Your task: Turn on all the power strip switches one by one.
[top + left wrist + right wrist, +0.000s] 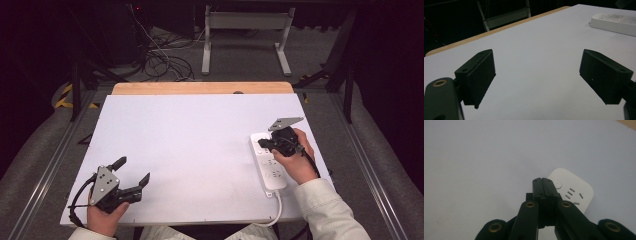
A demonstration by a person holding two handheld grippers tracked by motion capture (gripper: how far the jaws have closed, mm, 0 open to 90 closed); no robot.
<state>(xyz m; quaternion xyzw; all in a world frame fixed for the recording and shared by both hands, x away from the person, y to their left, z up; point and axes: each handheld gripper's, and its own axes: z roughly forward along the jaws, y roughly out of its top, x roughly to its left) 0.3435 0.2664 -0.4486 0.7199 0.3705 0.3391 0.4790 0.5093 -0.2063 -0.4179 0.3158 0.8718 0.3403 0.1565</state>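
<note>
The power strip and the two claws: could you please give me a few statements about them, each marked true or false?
1. The right claw has its jaws shut together. True.
2. The right claw clamps the power strip between its jaws. False: nothing is between them; their tips sit above the strip's end near its round button.
3. The left claw is open with nothing between its jaws. True.
4. The power strip lies on the person's left. False: it lies near the white board's right edge.
5. A plug occupies a socket. False: the visible sockets are free.

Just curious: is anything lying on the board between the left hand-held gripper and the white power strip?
Nothing: in the high view, bare white board stretches from left hand-held gripper to power strip.
</note>
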